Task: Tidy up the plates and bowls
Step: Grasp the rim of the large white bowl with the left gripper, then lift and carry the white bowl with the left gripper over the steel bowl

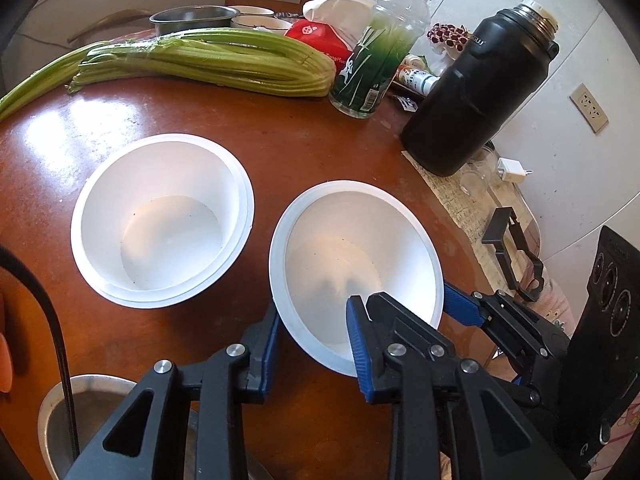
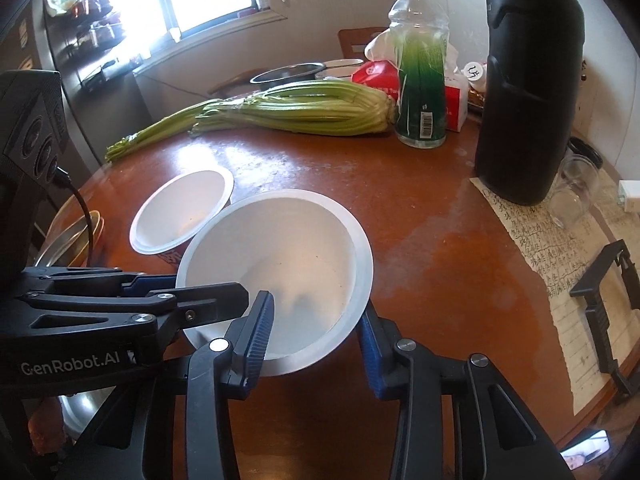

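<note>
A white bowl (image 1: 356, 256) is held tilted above the brown table; it also shows in the right wrist view (image 2: 276, 256). My left gripper (image 1: 314, 344) straddles its near rim, one finger inside and one outside. My right gripper (image 2: 316, 332) straddles the rim at the right side in the same way, and its blue fingers (image 1: 464, 308) show in the left wrist view. A second white bowl (image 1: 162, 220) sits on the table to the left, apparently a nested pair; it also shows in the right wrist view (image 2: 182, 212).
Celery (image 1: 208, 60) lies across the far table. A green-labelled bottle (image 1: 376, 48), a black flask (image 1: 480, 88) and a red tissue box (image 2: 380, 76) stand at the back. Metal pans (image 1: 84, 420) sit at the near left. A paper sheet (image 2: 560, 272) and black clip (image 2: 604, 292) lie right.
</note>
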